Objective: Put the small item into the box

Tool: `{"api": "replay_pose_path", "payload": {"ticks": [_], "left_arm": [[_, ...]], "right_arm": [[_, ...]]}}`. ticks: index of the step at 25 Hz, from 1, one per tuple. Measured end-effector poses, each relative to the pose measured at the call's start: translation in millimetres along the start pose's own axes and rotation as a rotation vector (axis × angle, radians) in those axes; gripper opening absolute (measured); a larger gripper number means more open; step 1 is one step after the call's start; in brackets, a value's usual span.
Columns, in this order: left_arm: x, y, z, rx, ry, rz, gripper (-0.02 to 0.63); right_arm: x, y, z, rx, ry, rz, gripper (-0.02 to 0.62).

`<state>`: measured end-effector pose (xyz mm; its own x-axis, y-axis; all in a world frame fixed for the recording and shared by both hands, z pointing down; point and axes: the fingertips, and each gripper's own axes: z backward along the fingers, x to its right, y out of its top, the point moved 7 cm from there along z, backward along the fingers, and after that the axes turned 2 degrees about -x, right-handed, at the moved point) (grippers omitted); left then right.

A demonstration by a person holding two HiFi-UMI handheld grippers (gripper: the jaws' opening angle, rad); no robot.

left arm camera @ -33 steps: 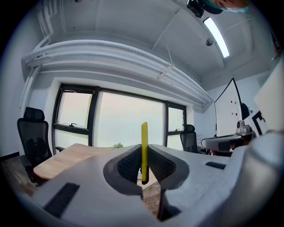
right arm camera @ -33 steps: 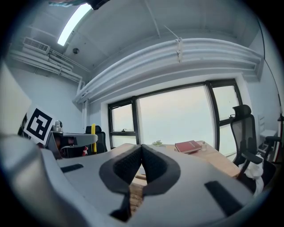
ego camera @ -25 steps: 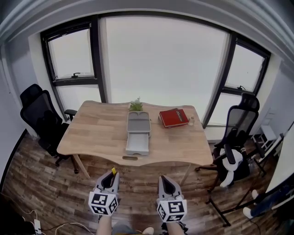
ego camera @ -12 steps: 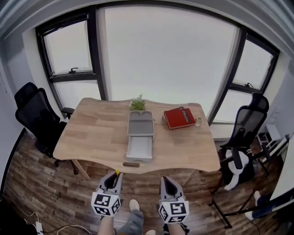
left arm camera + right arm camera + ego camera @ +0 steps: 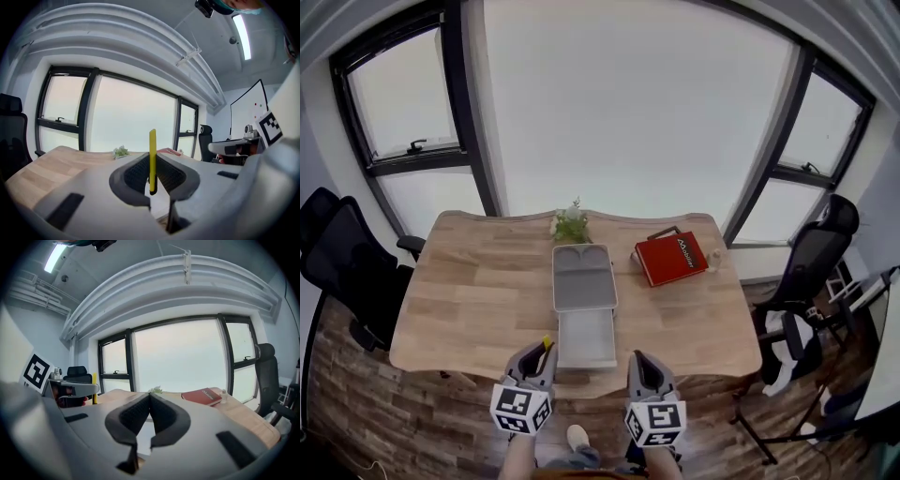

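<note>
My left gripper (image 5: 540,354) is shut on a thin yellow stick (image 5: 152,159) that stands upright between its jaws; its yellow tip (image 5: 547,343) shows in the head view. The grey box (image 5: 584,277) lies on the wooden table (image 5: 478,291), with its open drawer (image 5: 586,341) pulled out toward me. Both grippers hover at the table's near edge, one on each side of the drawer. My right gripper (image 5: 639,364) is shut with nothing between its jaws, and it (image 5: 150,401) points toward the far window.
A red book (image 5: 675,256) lies right of the box, a small clear bottle (image 5: 713,256) beside it. A small green plant (image 5: 571,225) stands behind the box. Black office chairs stand at the left (image 5: 337,272) and right (image 5: 811,272) of the table.
I have come closer to the table: it looms larger and the grippers now reach its near edge by the drawer. Both grippers stay shut, the left one still holding the yellow stick.
</note>
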<state>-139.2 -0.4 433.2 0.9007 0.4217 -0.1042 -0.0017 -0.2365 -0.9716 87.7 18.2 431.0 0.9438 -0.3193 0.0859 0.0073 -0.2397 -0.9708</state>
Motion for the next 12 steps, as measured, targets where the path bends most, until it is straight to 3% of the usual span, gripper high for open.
{"api": "replay_pose_path", "payload": {"ticks": [12], "left_arm": [[-33,13,-63,-0.015,-0.072,0.013,0.04]], "right_arm": [[5,18,-53,-0.01,-0.044,0.019,0.003]]}}
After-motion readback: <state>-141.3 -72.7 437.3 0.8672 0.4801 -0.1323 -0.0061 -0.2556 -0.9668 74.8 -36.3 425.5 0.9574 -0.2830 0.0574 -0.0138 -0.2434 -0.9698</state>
